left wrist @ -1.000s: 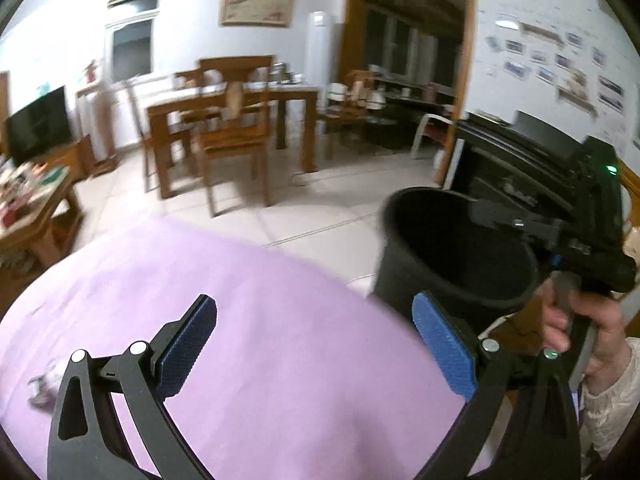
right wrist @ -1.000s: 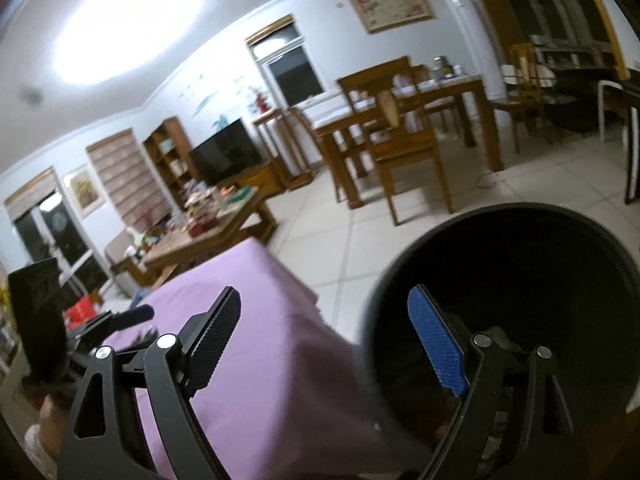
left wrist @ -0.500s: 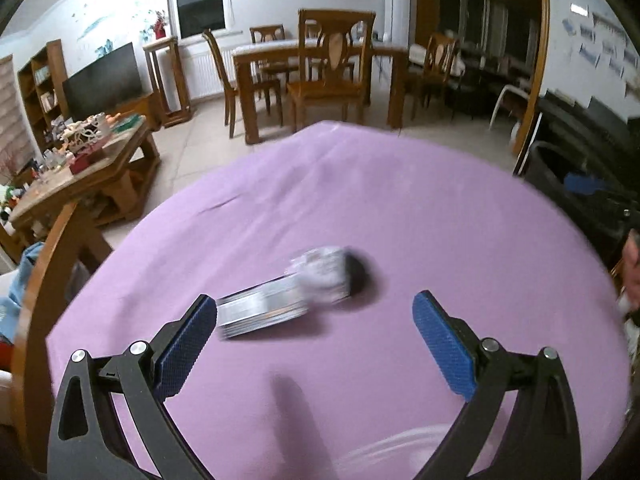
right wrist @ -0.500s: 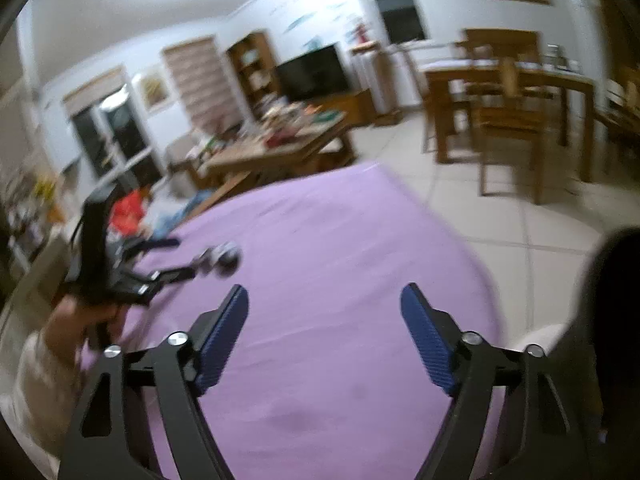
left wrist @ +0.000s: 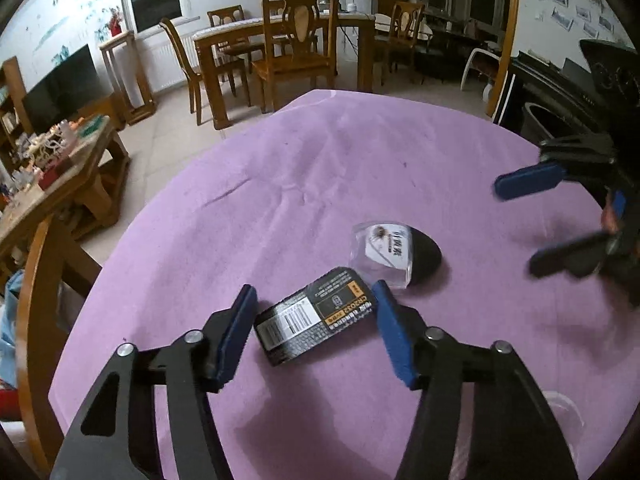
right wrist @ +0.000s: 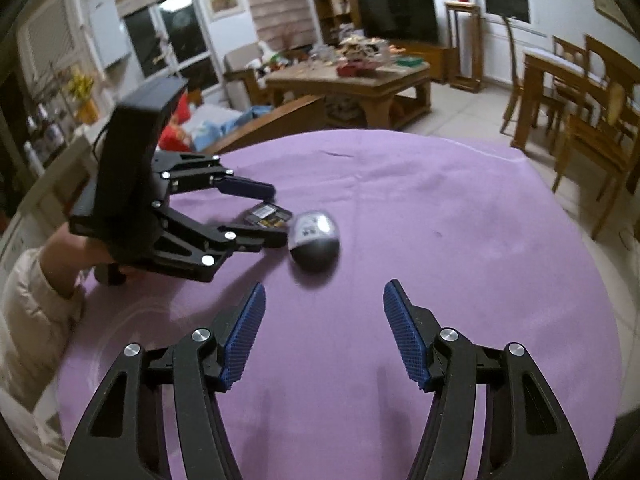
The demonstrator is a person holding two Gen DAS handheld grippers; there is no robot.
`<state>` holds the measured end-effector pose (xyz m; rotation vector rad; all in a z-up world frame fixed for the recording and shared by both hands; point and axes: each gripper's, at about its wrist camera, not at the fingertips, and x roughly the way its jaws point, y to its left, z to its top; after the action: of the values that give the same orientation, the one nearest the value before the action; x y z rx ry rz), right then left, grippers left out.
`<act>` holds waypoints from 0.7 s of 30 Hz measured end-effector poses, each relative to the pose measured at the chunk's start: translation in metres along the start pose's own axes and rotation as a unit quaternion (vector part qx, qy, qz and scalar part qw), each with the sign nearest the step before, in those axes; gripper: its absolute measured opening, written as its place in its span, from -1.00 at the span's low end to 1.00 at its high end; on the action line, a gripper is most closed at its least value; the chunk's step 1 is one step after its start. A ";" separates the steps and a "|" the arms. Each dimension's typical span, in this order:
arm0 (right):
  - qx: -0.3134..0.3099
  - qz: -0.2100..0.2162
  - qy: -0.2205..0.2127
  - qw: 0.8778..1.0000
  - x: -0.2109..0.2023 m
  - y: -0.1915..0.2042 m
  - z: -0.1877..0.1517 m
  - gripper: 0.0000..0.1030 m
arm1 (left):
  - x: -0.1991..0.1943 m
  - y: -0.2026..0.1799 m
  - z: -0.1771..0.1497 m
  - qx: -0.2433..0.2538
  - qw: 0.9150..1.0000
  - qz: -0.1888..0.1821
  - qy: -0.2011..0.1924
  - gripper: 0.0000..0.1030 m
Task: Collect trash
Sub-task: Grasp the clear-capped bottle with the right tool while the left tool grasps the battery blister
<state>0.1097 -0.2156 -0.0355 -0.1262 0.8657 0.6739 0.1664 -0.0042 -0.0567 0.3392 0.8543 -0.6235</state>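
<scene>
A flat black battery pack wrapper point(left wrist: 314, 315) with a barcode lies on the purple tablecloth point(left wrist: 320, 168), between the open jaws of my left gripper point(left wrist: 314, 332). Beside it to the right lies a black egg-shaped package with a clear plastic front point(left wrist: 396, 252). In the right wrist view the wrapper point(right wrist: 267, 215) sits between the left gripper's fingers point(right wrist: 244, 188), and the egg-shaped package point(right wrist: 315, 240) lies just beyond them. My right gripper point(right wrist: 324, 332) is open and empty, a short way in front of the egg-shaped package. It also shows in the left wrist view point(left wrist: 548, 220).
A wooden chair back point(left wrist: 36, 280) stands at the table's left edge. A dining table with chairs point(left wrist: 280, 48) and a cluttered coffee table point(right wrist: 352, 76) stand across the tiled floor. Dark furniture point(left wrist: 560, 92) sits beyond the table's far right edge.
Both grippers swung from the black bin to the table. My left gripper has dropped close around the wrapper, jaws narrower. The right gripper now faces the egg-shaped package.
</scene>
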 end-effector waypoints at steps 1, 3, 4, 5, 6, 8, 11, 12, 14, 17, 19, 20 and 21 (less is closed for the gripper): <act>-0.004 0.000 0.005 1.000 0.009 0.003 0.004 0.20 | 0.001 0.000 0.001 0.001 1.000 -0.001 -0.001 -0.16; -0.012 -0.002 0.015 1.000 0.027 0.008 0.014 0.20 | 0.001 -0.001 0.001 0.002 1.000 0.004 -0.003 -0.21; -0.015 -0.002 0.019 1.000 0.035 0.011 0.018 0.11 | 0.000 -0.001 0.000 -0.004 1.000 0.009 -0.005 -0.31; -0.018 -0.002 0.024 1.000 0.041 0.012 0.022 0.11 | 0.000 0.004 0.001 -0.011 1.000 0.012 -0.007 -0.37; -0.021 -0.006 0.026 0.999 0.049 0.015 0.026 0.11 | -0.002 0.006 0.000 -0.021 1.000 0.012 -0.009 -0.45; -0.027 -0.009 0.031 0.999 0.061 0.019 0.032 0.11 | -0.004 0.011 -0.003 -0.044 0.999 0.007 -0.011 -0.45; -0.041 -0.020 0.029 0.999 0.071 0.025 0.037 -0.02 | -0.007 0.012 -0.007 -0.057 0.998 0.010 -0.013 -0.45; -0.049 -0.035 0.029 0.998 0.074 0.027 0.037 -0.11 | -0.009 0.011 -0.009 -0.059 0.998 0.010 -0.013 -0.45; -0.046 -0.039 0.031 0.998 0.073 0.027 0.037 -0.21 | -0.014 0.010 -0.012 -0.064 0.998 0.008 -0.013 -0.44; -0.028 -0.035 0.030 0.999 0.067 0.023 0.030 -0.22 | -0.021 0.005 -0.017 -0.046 0.999 0.005 -0.007 -0.38; -0.014 -0.021 0.027 0.999 0.058 0.018 0.024 -0.22 | -0.025 0.001 -0.018 -0.029 1.000 0.007 -0.004 0.16; -0.007 -0.014 0.026 1.000 0.055 0.017 0.021 -0.22 | -0.028 -0.003 -0.019 -0.015 1.000 0.020 -0.003 0.43; 0.001 -0.006 0.024 1.000 0.049 0.017 0.015 -0.22 | -0.029 -0.005 -0.021 -0.004 0.999 0.036 -0.002 0.75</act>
<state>0.1323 -0.1723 -0.0591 -0.1449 0.9106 0.6612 0.1364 0.0134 -0.0475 0.3603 0.8366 -0.5540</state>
